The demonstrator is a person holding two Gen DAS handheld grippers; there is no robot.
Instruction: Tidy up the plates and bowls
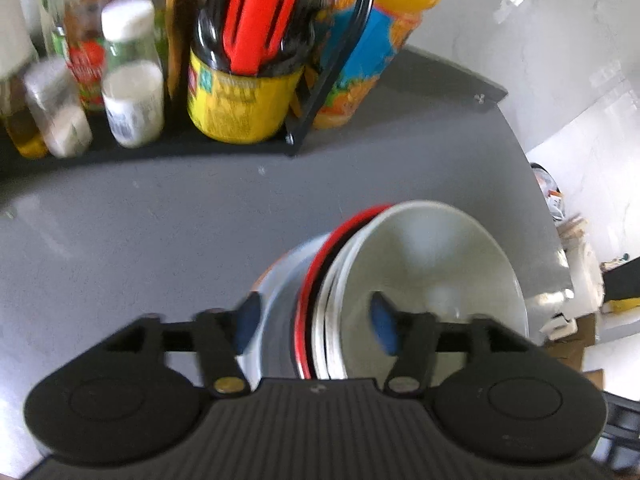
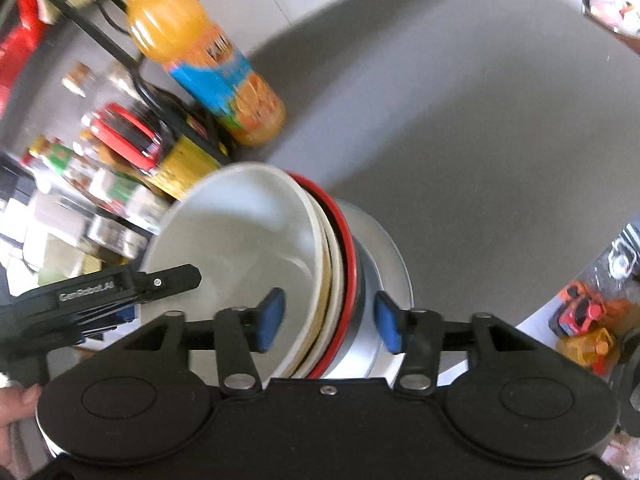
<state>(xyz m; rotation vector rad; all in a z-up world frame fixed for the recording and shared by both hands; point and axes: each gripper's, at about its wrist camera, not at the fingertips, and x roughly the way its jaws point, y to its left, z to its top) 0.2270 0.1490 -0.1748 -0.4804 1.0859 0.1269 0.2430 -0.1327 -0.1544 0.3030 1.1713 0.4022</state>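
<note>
While both grippers straddle the nested bowl stack (image 1: 400, 280), neither clearly pinches it: left gripper (image 1: 316, 326) spread, blue pads either side of the rims; right gripper (image 2: 330, 320) spread likewise, contact probably none, blur hides it. Stack holds a white bowl (image 2: 240, 232), red-rimmed bowl (image 2: 346, 248), steel bowl (image 2: 380, 256). Grey countertop (image 1: 160, 220) ahead, juice bottle (image 2: 216, 68) beyond.

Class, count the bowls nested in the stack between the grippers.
4, nested rim to rim: a white bowl innermost, a cream bowl, a red-rimmed bowl, and a steel bowl outermost. More may be hidden inside the stack.
</note>
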